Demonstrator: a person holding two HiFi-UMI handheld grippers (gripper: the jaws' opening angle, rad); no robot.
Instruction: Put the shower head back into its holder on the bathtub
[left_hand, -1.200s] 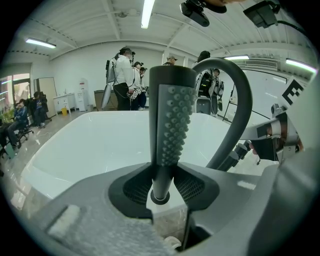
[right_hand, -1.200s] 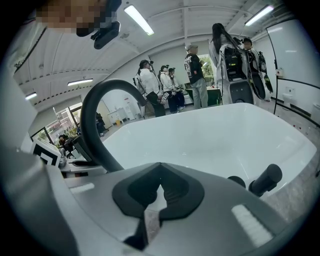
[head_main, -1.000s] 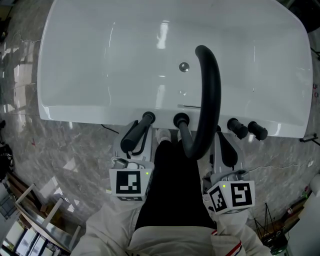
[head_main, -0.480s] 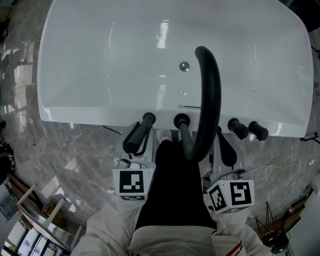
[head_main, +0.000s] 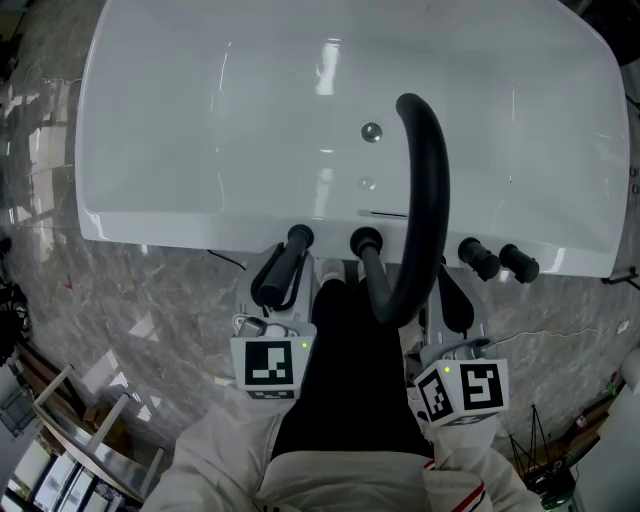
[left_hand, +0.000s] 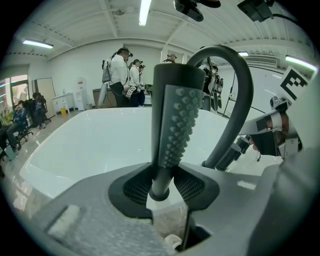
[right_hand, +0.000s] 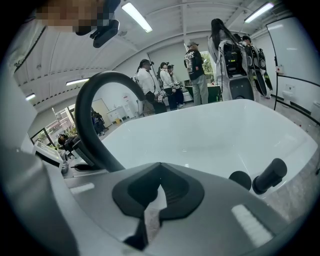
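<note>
The black shower head (head_main: 285, 262), a slim wand with a nubbed face (left_hand: 176, 115), is held near its lower end by my left gripper (head_main: 272, 292) (left_hand: 162, 189), whose pads are shut on its stem. The wand's far tip rests at the near rim of the white bathtub (head_main: 150, 222), left of the arched black spout (head_main: 432, 170) (left_hand: 241, 95). I cannot make out the holder under the tip. My right gripper (head_main: 455, 305) (right_hand: 150, 202) hovers on the right of the spout (right_hand: 89, 125), shut, with nothing in it.
Two black tap knobs (head_main: 478, 257) (head_main: 518, 262) stick out of the rim to the right. A drain (head_main: 371, 131) sits in the tub floor. The floor is grey marble (head_main: 130, 300), with shelving (head_main: 60, 440) at the lower left. Several people (left_hand: 122, 75) stand beyond the tub.
My left gripper and the shower head have drifted slightly to the right along the rim. The right gripper has stayed in place.
</note>
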